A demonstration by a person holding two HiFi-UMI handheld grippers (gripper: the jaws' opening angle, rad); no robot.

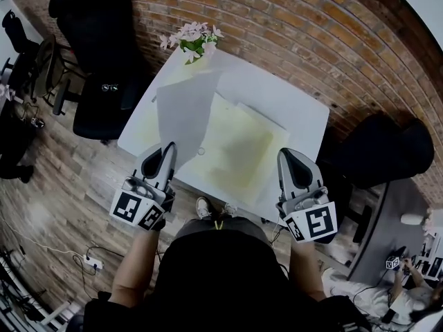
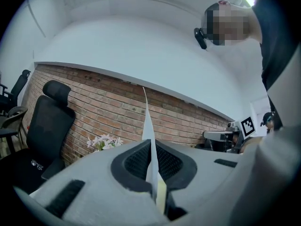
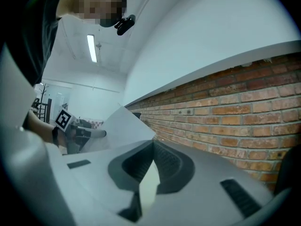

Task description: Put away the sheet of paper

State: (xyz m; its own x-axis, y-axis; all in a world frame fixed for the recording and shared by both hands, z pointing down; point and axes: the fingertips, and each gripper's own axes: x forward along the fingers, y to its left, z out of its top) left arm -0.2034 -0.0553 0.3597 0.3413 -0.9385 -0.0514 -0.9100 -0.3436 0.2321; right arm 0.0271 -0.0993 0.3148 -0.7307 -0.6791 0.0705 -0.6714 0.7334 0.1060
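Both grippers point level over the white counter (image 1: 294,109). Left gripper (image 1: 168,149) has its jaws clamped on the near left edge of the sheet of paper (image 1: 239,144) — that side stands up, edge-on between them. Right gripper (image 1: 295,155) has its jaws closed on the sheet's near right corner. The sheet spans between the two grippers above the counter — pink flowers (image 1: 193,39) at the far corner, brick wall (image 1: 311,33) behind.

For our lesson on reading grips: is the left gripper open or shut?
Shut. The left gripper pinches the sheet of paper, which stands edge-on between its jaws in the left gripper view.
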